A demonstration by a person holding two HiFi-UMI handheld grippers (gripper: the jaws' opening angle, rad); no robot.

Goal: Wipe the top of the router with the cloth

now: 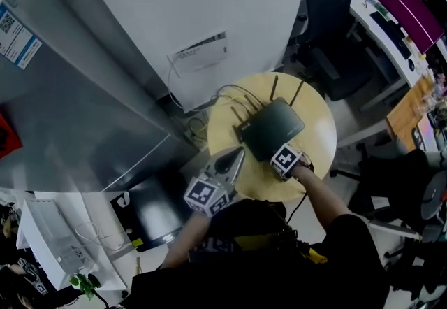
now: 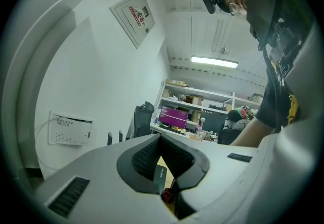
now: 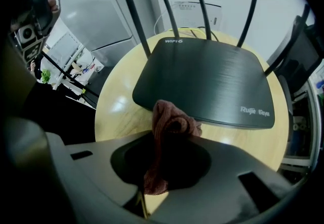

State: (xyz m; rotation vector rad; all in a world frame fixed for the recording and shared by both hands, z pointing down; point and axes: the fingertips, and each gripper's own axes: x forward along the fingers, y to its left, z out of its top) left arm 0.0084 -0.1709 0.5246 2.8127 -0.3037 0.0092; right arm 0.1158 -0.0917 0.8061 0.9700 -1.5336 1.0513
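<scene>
We hold the cloth point(image 3: 169, 122) clamped in the right tool point(image 3: 168, 139) at the router's point(image 3: 205, 78) near edge — left tool point(image 2: 161, 139) closed, empty.

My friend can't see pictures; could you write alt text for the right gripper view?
The right gripper holds a reddish cloth just at the near edge of a black router with upright antennas. The router lies on a round wooden table.
</scene>
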